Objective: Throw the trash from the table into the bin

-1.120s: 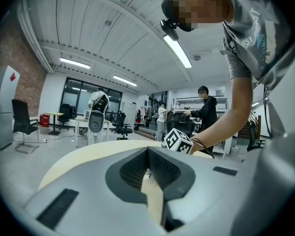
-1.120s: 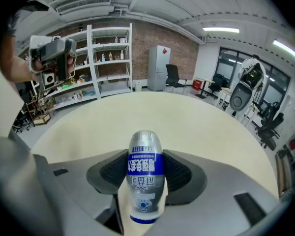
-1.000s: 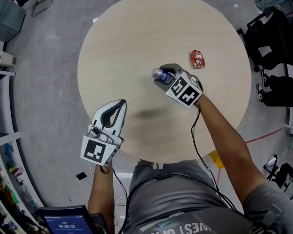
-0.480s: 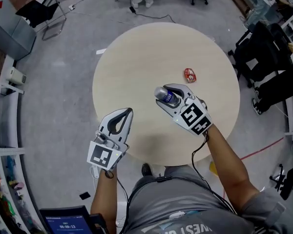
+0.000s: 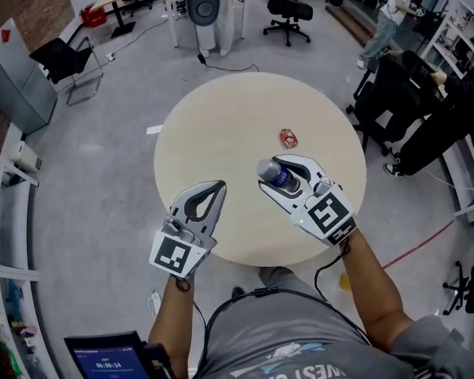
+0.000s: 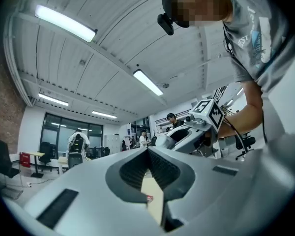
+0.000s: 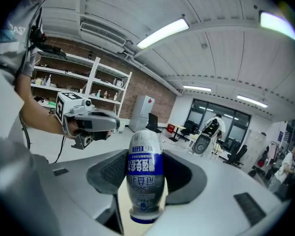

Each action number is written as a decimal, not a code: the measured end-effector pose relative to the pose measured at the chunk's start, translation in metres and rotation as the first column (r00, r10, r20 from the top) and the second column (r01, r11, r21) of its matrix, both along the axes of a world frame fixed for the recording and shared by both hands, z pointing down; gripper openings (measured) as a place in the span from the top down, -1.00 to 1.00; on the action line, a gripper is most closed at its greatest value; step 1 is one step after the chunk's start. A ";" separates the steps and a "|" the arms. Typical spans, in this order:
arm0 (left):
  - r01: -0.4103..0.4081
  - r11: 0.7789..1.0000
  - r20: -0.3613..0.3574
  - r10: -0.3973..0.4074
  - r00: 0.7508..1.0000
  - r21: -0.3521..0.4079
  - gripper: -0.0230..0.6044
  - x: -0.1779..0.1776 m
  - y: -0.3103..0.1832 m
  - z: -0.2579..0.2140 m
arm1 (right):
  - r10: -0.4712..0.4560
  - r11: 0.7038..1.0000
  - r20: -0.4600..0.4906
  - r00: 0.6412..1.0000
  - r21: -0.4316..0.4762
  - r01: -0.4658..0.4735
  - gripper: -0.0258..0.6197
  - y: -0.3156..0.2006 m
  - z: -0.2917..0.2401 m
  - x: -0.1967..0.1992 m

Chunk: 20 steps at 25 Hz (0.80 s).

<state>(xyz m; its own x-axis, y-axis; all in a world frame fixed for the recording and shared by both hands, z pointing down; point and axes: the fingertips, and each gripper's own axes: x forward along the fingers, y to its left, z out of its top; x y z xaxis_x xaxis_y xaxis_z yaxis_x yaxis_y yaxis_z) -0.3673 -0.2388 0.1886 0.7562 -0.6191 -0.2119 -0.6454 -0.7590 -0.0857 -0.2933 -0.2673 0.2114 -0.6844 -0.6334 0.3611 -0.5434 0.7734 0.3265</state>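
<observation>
My right gripper (image 5: 279, 170) is shut on a small blue-and-white bottle (image 5: 276, 174) and holds it in the air over the round beige table (image 5: 221, 125). In the right gripper view the bottle (image 7: 145, 180) stands between the two jaws, cap end toward the camera. A red wrapper (image 5: 288, 138) lies on the table beyond the bottle. My left gripper (image 5: 216, 189) hovers over the table's near edge, shut with nothing in it. In the left gripper view its tips (image 6: 148, 150) meet, and the red wrapper (image 6: 149, 199) shows through the gap below them.
Office chairs (image 5: 288, 6) and a grey machine (image 5: 203, 0) stand beyond the table. A grey cabinet (image 5: 16, 73) is at the left. A person in black (image 5: 446, 109) sits close to the table's right side. A tablet (image 5: 103, 358) is at the bottom left.
Both grippers have risen well above the table, the right one still shut on the bottle. The head view has tilted up, so more of the room shows behind the table.
</observation>
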 end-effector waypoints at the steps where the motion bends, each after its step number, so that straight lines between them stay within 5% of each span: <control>1: -0.015 1.000 -0.004 0.015 1.000 0.013 0.79 -0.001 0.006 -0.005 | 0.010 1.000 0.003 1.000 0.014 -0.010 0.24 0.010 -0.006 -0.002; 10: -0.162 0.984 -0.010 0.163 0.986 0.074 0.79 0.037 0.041 -0.031 | 0.132 0.987 0.024 0.991 0.094 -0.133 0.24 0.074 -0.044 0.030; 20: -0.341 0.938 0.014 0.341 0.940 0.056 0.79 0.120 0.068 -0.040 | 0.306 0.946 0.043 0.951 0.100 -0.309 0.24 0.125 -0.057 0.121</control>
<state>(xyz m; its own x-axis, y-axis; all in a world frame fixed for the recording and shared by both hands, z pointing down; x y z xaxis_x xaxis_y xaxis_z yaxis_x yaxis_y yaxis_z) -0.2469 -0.1707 0.1488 0.9207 -0.3109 -0.2358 -0.3482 -0.9274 -0.1369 -0.1719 -0.1421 0.1541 -0.4590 -0.8476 0.2663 -0.7591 0.5299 0.3782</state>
